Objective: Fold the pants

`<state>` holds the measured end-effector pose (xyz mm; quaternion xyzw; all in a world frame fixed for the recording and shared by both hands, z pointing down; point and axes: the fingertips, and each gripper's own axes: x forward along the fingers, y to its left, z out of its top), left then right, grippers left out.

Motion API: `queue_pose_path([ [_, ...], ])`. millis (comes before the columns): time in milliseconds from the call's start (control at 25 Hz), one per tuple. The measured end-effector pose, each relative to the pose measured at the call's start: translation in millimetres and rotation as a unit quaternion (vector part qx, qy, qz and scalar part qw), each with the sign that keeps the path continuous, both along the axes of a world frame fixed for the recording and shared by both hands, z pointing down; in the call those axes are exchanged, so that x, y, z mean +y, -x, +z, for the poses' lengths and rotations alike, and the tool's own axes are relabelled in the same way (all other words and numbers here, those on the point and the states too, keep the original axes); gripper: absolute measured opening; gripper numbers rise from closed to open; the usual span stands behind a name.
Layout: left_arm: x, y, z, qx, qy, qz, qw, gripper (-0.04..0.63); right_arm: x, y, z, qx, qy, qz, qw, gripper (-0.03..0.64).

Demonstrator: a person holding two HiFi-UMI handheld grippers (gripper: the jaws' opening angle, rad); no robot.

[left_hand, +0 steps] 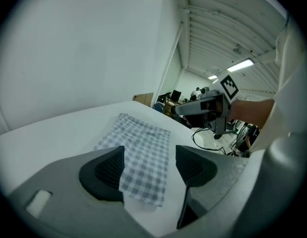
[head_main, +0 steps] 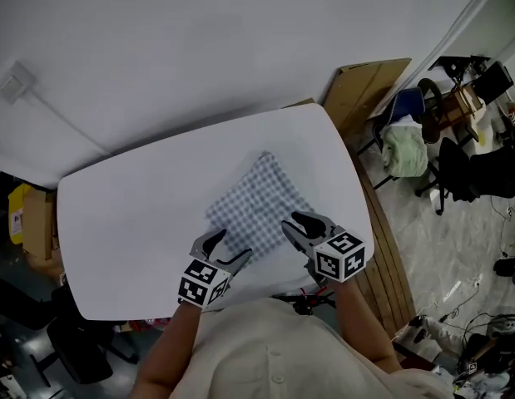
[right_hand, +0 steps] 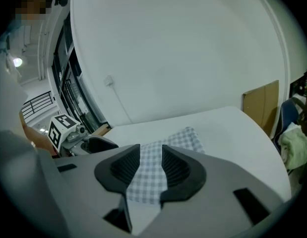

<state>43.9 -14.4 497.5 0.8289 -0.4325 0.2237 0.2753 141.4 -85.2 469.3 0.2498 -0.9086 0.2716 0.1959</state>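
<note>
On the near-right part of the white rounded table (head_main: 132, 214) we find the blue-and-white checked cloth pants (head_main: 259, 202), lying flat as a folded rectangle. Both grippers partly cover its near edge, and the person's torso (head_main: 265, 347) hides the table's near rim. The left gripper (head_main: 227, 249) has its jaws spread, pinching nothing. The right gripper (head_main: 299, 226) has its jaws narrowly apart, likewise empty. We note wide bare tabletop to the left and beyond, while the right table edge runs near the cloth.
</note>
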Motion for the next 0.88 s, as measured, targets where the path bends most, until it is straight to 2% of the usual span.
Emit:
queue_pose_path([
  [240,-4,-14,-17,0.022,-0.015,0.010,0.9996,0.300,33,3,0,-0.012,0.017,-0.022,1.000,0.126],
  [400,-8,-15,-28,0.018,-0.036,0.000,0.9992,0.193,51,6,1,-0.011,0.018,-0.044,0.999,0.119],
  [520,-5,-17,-31,0.009,-0.044,0.000,0.9990,0.073,60,5,-1,-0.014,0.015,-0.051,0.999,0.090],
  [600,-2,-18,-32,0.010,-0.045,0.000,0.9989,0.035,63,7,-2,-0.017,0.014,-0.052,0.998,0.076],
  [880,3,-32,-33,0.019,-0.043,0.013,0.9988,0.014,70,12,-9,-0.022,0.003,-0.078,0.997,0.017],
])
